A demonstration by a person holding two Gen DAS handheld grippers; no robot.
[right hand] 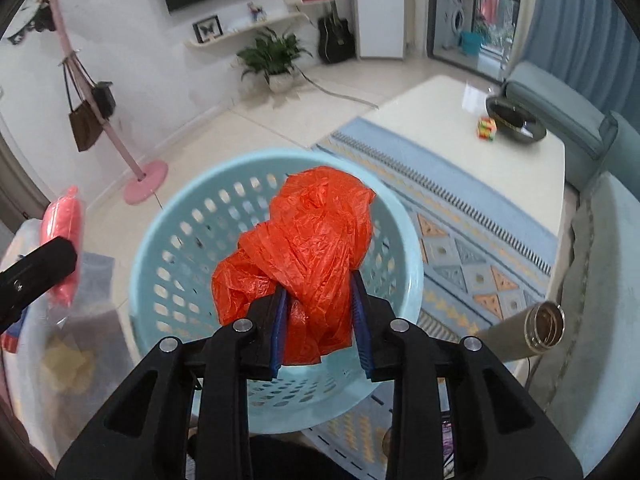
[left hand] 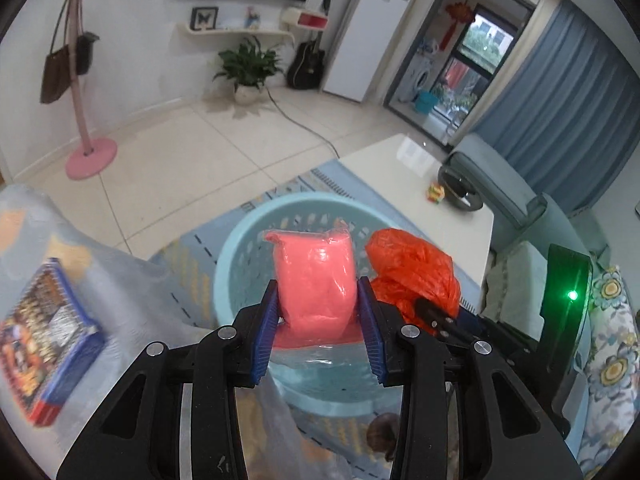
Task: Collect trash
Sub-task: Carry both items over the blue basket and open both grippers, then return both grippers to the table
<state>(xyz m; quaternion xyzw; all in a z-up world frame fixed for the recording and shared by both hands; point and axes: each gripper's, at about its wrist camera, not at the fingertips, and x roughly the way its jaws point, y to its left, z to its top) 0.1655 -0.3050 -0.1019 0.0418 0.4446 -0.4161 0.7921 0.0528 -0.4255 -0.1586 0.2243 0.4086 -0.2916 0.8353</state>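
Observation:
My left gripper (left hand: 318, 300) is shut on a pink plastic-wrapped packet (left hand: 316, 276) and holds it above the near rim of a light blue perforated basket (left hand: 240, 248). My right gripper (right hand: 320, 292) is shut on a crumpled orange plastic bag (right hand: 304, 248) and holds it over the same basket (right hand: 168, 240), which looks empty inside. The orange bag also shows in the left wrist view (left hand: 416, 268), just right of the packet. The pink packet shows at the far left of the right wrist view (right hand: 62, 240).
The basket stands on a blue patterned rug (right hand: 460, 240). A white coffee table (right hand: 460, 120) holds a colourful cube (right hand: 486, 127) and a dark bowl (right hand: 516, 120). A blue box (left hand: 44, 348) lies at left. A metal flask (right hand: 532, 332) lies at right. A sofa (right hand: 600, 280) runs along the right.

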